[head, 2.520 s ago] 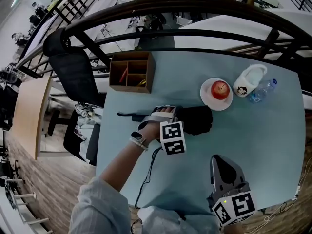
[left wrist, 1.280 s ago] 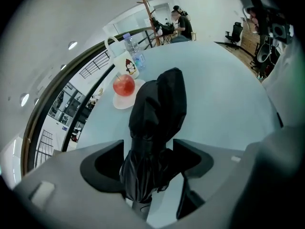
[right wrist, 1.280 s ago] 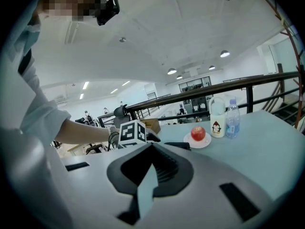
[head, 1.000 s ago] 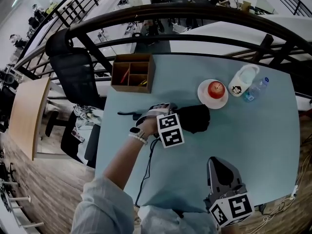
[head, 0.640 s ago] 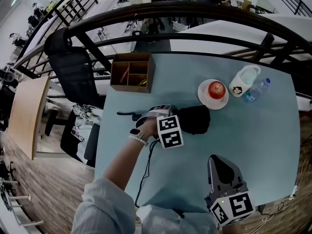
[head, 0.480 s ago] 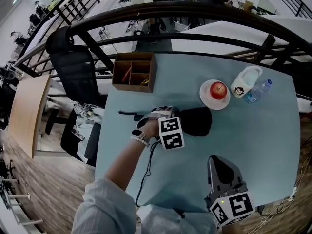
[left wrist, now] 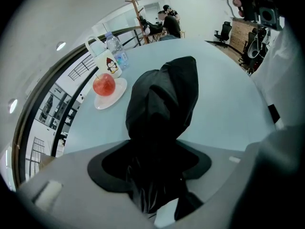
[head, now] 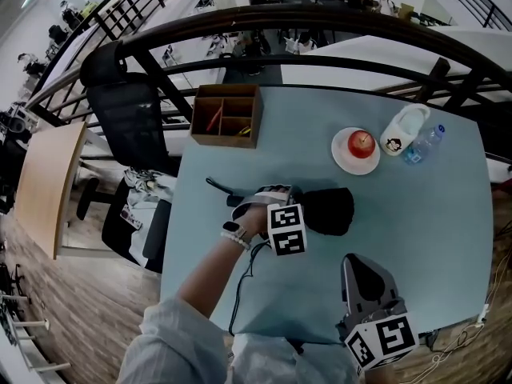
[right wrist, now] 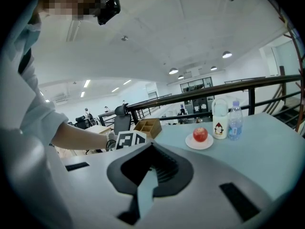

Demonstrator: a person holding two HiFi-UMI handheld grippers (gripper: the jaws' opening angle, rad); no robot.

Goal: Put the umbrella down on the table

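The black folded umbrella (head: 326, 210) lies along the light blue table (head: 424, 230), with its handle and strap (head: 218, 187) pointing left. My left gripper (head: 294, 206) points steeply down over its middle. In the left gripper view the umbrella (left wrist: 164, 104) fills the gap between the jaws of my left gripper (left wrist: 152, 149). Those jaws have just been closing a little and now press on the cloth. My right gripper (head: 358, 262) rests near the table's front edge, apart from the umbrella. In the right gripper view my right gripper (right wrist: 151, 149) is shut with nothing in it.
A wooden compartment box (head: 226, 115) stands at the back left. At the back right are an apple (head: 361, 143) on a white plate (head: 342, 158), a white mug (head: 398, 132) and a water bottle (head: 422, 146). A black office chair (head: 128, 114) stands left of the table, with a dark railing behind.
My left gripper and the umbrella have shifted a little towards the near edge of the table, away from the plate. The right gripper has stayed put.
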